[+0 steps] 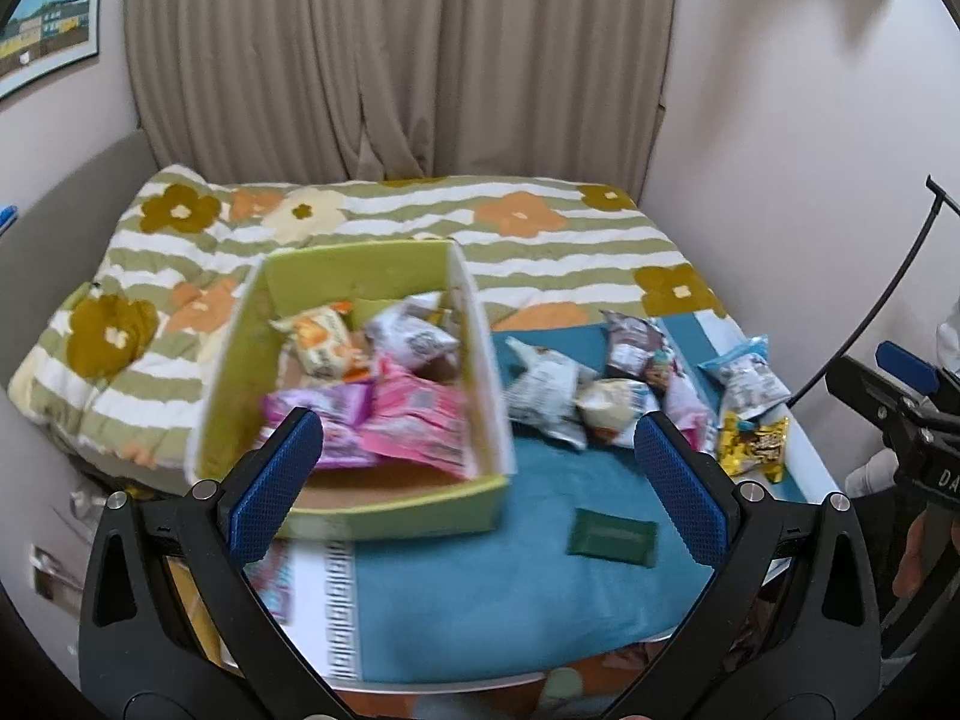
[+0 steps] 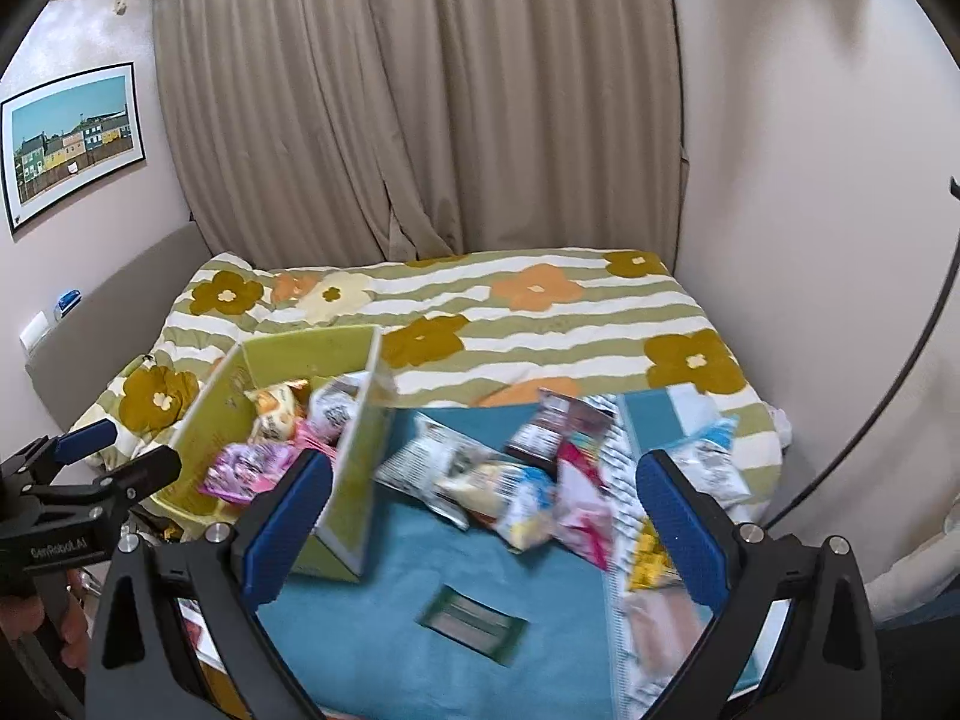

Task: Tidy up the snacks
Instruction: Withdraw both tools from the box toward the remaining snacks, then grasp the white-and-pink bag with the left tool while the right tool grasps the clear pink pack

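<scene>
A green cardboard box (image 1: 480, 360) on the bed holds several snack packets, pink ones (image 1: 414, 414) in front. It also shows in the right wrist view (image 2: 354, 504). Loose packets lie right of it on a teal cloth (image 1: 510, 588): a white one (image 1: 546, 396), a dark one (image 1: 636, 348), a yellow one (image 1: 753, 444) and a flat dark green one (image 1: 612, 537). My left gripper (image 1: 480, 468) is open and empty above the box's front edge. My right gripper (image 2: 480, 516) is open and empty above the loose pile (image 2: 510, 480) and the green packet (image 2: 474, 624).
A floral striped quilt (image 1: 540, 240) covers the bed behind the box. Beige curtains (image 1: 390, 60) hang at the back, walls close on both sides. The right gripper shows at the left view's right edge (image 1: 900, 408); the left gripper shows at the right view's left edge (image 2: 90, 480).
</scene>
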A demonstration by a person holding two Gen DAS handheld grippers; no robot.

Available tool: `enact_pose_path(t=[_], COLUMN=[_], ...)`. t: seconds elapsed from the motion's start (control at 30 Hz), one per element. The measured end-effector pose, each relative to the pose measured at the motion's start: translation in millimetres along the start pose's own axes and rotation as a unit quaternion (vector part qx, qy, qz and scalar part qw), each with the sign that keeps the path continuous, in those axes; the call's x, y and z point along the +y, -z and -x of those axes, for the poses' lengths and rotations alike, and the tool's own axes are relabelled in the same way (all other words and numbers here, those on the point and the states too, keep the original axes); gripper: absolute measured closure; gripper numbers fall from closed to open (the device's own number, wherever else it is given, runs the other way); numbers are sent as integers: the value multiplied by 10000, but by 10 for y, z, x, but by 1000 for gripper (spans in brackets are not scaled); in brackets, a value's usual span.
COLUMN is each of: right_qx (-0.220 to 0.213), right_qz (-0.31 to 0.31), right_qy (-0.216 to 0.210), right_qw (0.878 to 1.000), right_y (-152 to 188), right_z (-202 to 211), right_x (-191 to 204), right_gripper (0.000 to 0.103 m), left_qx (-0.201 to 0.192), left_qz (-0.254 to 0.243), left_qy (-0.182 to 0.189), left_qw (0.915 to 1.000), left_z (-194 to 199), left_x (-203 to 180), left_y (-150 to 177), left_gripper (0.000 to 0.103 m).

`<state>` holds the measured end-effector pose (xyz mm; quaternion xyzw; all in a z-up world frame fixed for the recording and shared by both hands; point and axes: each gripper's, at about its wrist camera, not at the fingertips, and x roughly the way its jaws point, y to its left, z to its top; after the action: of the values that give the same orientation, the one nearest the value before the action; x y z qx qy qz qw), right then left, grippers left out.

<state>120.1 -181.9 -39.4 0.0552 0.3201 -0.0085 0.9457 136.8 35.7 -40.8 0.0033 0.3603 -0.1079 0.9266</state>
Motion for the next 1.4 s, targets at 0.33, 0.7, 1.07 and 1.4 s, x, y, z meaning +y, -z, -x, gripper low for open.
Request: enact_pose_path(t=[0.33,0.7,1.07,1.4], right_qx=[418,1026,1460,1728], right_qz=[190,-37,26,1], right_qy=[198,289,305,302], right_qw=[9987,9943,9888,9845], right_y=[426,986,1385,1545], right_z=[-78,-611,-1177,-1439], right_x=[-955,-1523,-1594,-1639], right_gripper=[2,2,2,2], left_qx=[347,647,1420,1882], left_qz=[-147,-950,-1742,-2455], left_qy=[196,665,954,992], left_qw=[9991,9911,9697,9458], left_z=[-565,-1566,-2614,-2948], left_x=[-1074,-1886,-2306,-2538], left_y=[235,170,113,344], left_gripper=[0,0,3,18])
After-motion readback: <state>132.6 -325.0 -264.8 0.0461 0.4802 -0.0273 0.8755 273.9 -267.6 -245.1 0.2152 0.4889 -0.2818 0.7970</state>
